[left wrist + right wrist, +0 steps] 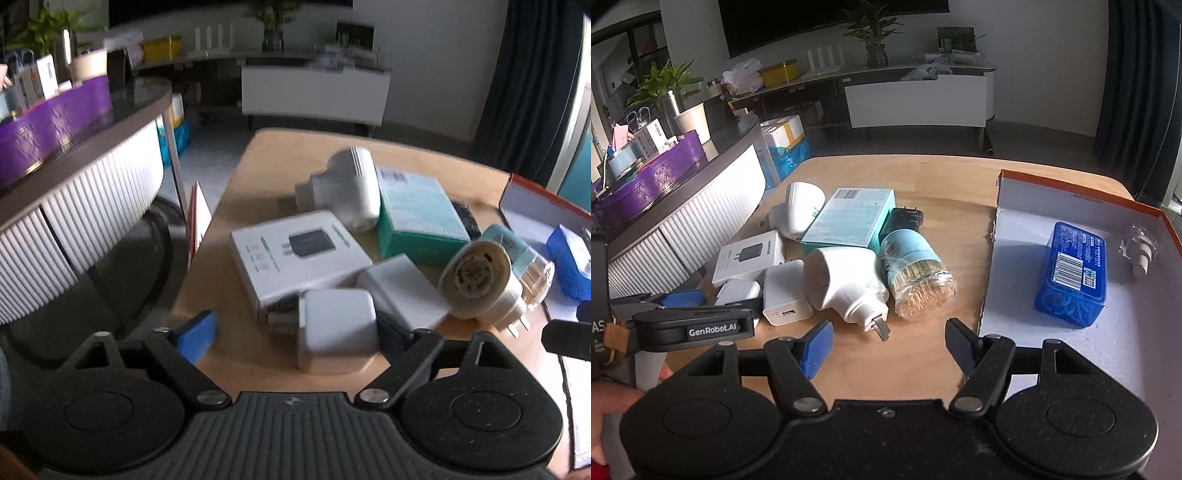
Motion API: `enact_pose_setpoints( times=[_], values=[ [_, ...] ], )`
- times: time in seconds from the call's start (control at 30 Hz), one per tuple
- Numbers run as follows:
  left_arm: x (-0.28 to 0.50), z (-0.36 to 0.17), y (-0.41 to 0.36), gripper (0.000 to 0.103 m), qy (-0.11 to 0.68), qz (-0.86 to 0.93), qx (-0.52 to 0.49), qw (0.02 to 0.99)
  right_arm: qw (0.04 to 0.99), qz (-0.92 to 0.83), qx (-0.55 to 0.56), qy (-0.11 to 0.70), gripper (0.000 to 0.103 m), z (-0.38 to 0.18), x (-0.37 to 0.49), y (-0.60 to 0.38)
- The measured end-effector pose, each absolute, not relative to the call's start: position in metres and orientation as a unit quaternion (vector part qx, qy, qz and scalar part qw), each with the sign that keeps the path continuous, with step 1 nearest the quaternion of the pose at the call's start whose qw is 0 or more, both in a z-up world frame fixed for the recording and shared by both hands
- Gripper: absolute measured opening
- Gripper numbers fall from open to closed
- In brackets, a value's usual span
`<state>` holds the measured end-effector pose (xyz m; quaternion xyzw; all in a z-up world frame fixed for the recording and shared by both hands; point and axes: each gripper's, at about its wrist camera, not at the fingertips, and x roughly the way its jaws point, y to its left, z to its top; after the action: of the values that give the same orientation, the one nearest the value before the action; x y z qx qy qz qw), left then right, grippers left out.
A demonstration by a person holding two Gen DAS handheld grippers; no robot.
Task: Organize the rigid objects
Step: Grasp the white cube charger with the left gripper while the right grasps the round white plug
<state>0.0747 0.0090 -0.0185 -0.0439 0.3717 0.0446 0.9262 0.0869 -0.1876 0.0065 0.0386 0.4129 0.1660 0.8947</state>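
My left gripper (295,325) is low over the wooden table (295,155), open, with a small white charger cube (336,328) between its fingers. The black finger touches the cube and the blue pad (195,334) stands apart from it. Behind the cube lie a white charger box (299,251), a flat white charger (406,291), a teal box (417,218) and a round white plug adapter (480,280). My right gripper (888,332) is open and holds nothing, and the adapter's (846,284) prongs lie just ahead of it. A toothpick jar (916,273) lies beside the adapter.
An orange-rimmed white tray (1008,266) at the right holds a blue box (1071,273) and a small clear piece (1139,247). A curved counter (701,206) with a purple box (653,177) runs along the left. The table's left edge (207,254) is near the cube.
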Motion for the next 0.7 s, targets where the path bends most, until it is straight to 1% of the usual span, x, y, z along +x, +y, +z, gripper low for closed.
enact_pose_setpoints(
  times=[0.03,0.07,0.1,0.13,0.3,0.7],
  values=[
    [0.073,-0.018,0.008,0.078,0.367,0.041,-0.037,0.929,0.894,0.167,0.038,0.413,0.081,0.006,0.088,-0.187],
    [0.072,-0.018,0.006,0.065,0.363,0.034,-0.034,0.931,0.894,0.169,0.037,0.414,0.081,0.005,0.089,-0.185],
    [0.071,-0.017,0.005,0.060,0.360,0.031,-0.030,0.932,0.893,0.171,0.036,0.414,0.081,0.004,0.090,-0.185],
    [0.070,-0.016,0.005,0.058,0.360,0.031,-0.029,0.932,0.891,0.178,0.034,0.415,0.081,0.002,0.093,-0.183],
    [0.064,-0.011,0.010,0.058,0.358,0.012,-0.070,0.931,0.890,0.203,0.019,0.409,0.081,0.002,0.100,-0.175],
    [0.054,0.006,0.012,0.058,0.346,-0.007,-0.101,0.933,0.866,0.265,-0.004,0.423,0.081,-0.012,0.140,-0.150]
  ],
)
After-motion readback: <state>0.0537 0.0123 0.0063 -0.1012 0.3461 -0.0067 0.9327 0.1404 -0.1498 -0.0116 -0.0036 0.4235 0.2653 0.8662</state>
